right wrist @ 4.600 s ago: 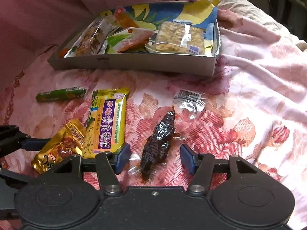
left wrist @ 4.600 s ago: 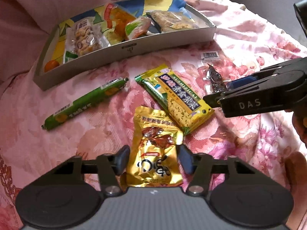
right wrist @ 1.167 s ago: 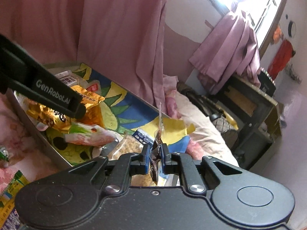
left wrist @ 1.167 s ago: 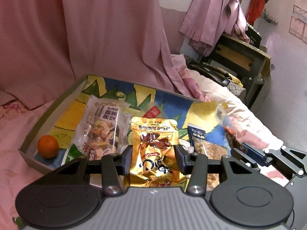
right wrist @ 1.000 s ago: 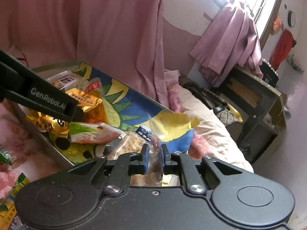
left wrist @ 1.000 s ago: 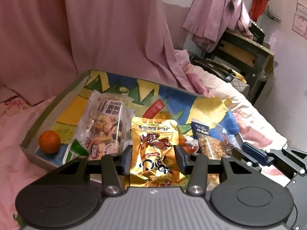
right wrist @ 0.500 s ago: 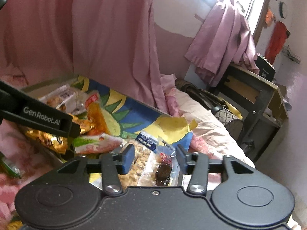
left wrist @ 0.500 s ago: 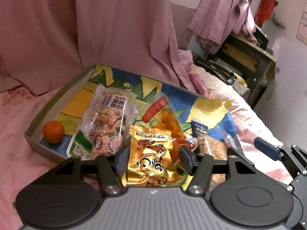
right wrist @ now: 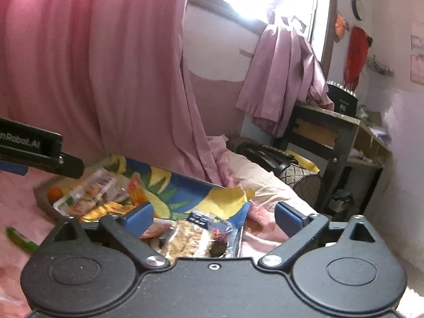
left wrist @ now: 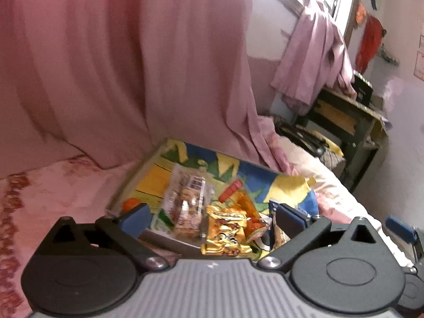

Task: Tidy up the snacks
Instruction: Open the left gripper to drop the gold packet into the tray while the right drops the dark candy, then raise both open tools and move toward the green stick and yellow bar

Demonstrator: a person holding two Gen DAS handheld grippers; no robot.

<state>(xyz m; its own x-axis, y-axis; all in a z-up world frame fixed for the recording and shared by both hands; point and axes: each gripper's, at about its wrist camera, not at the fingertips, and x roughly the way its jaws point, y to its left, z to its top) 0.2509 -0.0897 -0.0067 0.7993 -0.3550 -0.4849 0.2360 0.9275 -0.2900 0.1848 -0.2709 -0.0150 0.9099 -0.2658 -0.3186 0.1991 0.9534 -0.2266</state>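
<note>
the left hand-held gripper (left wrist: 212, 218) has its jaws opening, now spread wide, and nothing is pressed between the pads; the gold snack pouch (left wrist: 225, 234) lies below and between them, resting in the box (left wrist: 137, 177) among the other packets, apparently just let go so that it joins the collected snacks. beside it sit a clear bag of biscuits (left wrist: 189, 201), an orange packet (left wrist: 246, 206) and a small orange fruit (left wrist: 130, 203) in the near corner.

the right hand-held gripper (right wrist: 213, 217) is opening too, jaws wide with nothing gripped. under it, at the right end of the box (right wrist: 185, 182), a dark dried snack in clear wrap (right wrist: 218, 246) lies on top of a bag of pale crackers (right wrist: 185, 238), so each hand seems to have dropped its item on its own side of the box.

the box sits on the bed (right wrist: 265, 182) against a pink curtain (right wrist: 106, 66). a green sausage stick (right wrist: 21, 237) is outside the box on the bedcover, so by my reckoning the sorting is not finished.
</note>
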